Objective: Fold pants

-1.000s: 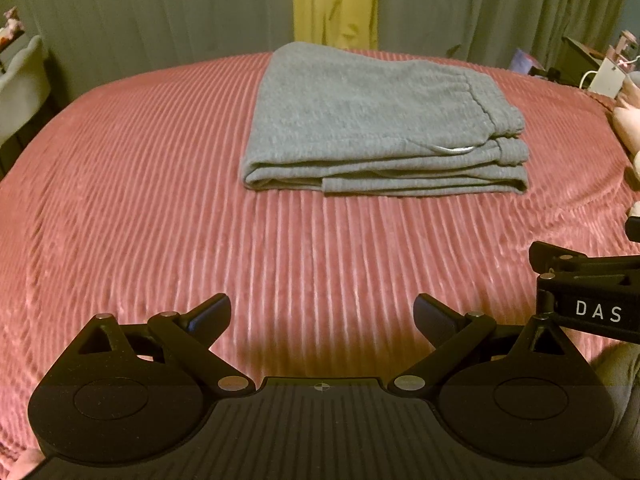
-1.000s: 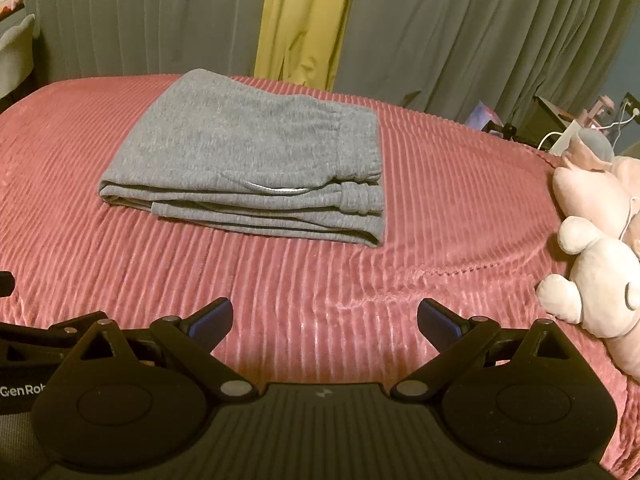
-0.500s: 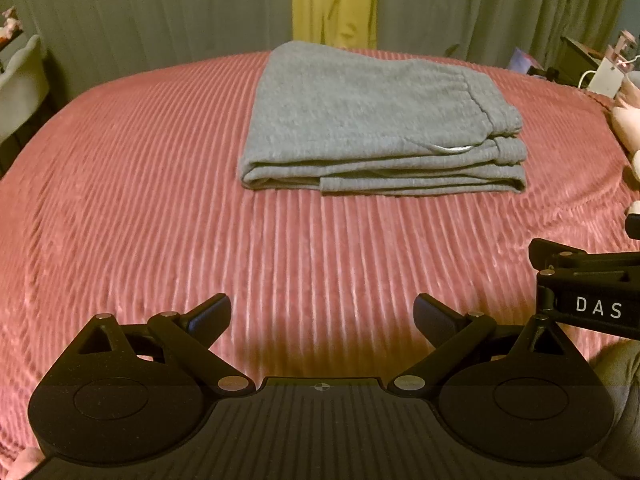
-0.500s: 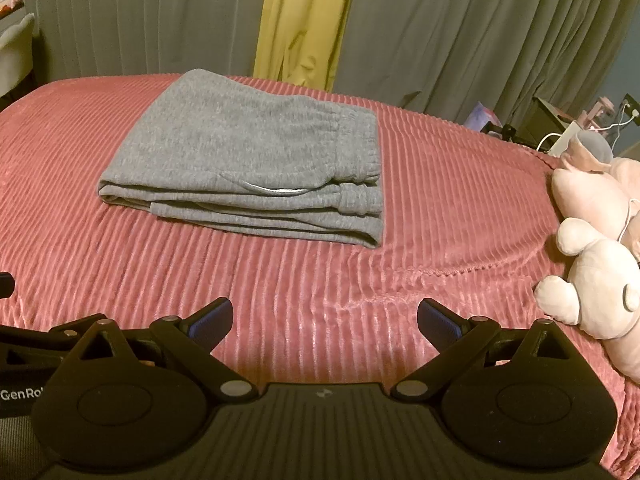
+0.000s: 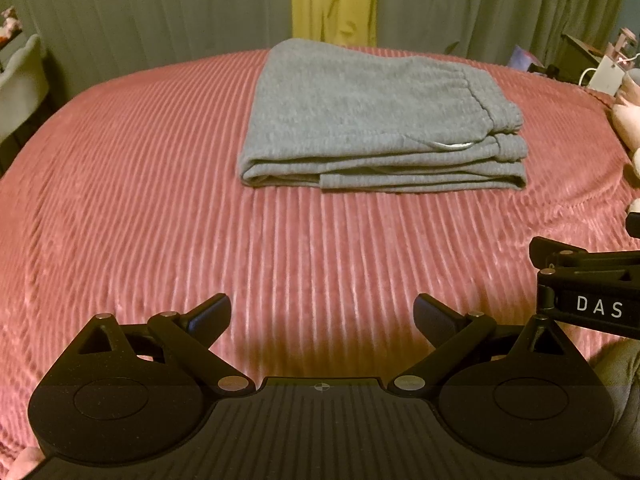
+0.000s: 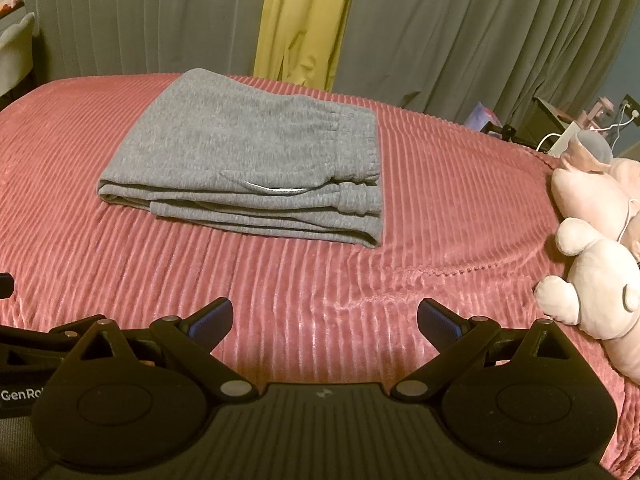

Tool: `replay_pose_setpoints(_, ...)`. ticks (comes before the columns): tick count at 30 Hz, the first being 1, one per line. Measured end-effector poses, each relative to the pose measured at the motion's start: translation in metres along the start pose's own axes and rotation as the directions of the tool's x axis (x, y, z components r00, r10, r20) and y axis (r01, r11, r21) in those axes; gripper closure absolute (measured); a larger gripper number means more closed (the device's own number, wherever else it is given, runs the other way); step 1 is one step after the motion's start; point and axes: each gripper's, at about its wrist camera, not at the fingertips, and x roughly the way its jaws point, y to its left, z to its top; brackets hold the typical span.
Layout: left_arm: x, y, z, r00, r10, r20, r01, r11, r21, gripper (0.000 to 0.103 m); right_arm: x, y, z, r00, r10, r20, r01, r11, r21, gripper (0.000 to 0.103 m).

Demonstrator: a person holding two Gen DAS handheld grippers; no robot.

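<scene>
Grey sweatpants (image 5: 372,120) lie folded into a flat stack on the pink ribbed bedspread (image 5: 160,200), waistband to the right; they also show in the right wrist view (image 6: 256,160). My left gripper (image 5: 322,316) is open and empty, held well short of the pants above the bedspread. My right gripper (image 6: 324,318) is open and empty too, also well back from the pants. The right gripper's body shows at the right edge of the left wrist view (image 5: 592,280). Neither gripper touches the cloth.
Pink plush toys (image 6: 592,264) lie at the bed's right side. Grey and yellow curtains (image 6: 304,20) hang behind the bed. A bedside stand with small items and cables (image 6: 568,132) is at the far right. A pale chair (image 5: 20,80) stands at the left.
Both views have shifted only slightly; the pants lie as before and both grippers stay open and back from them.
</scene>
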Motion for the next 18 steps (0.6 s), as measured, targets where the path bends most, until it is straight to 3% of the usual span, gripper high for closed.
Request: replay_pose_setpoints(18,0.0024,-0.0034,-0.0020,1.000,-0.007,-0.014,0.007,1.000,0.014,0.002,-0.0001,0.0006,-0.0014,1.000,0.027,-0.004,-0.027,1.000,0.005,0.004)
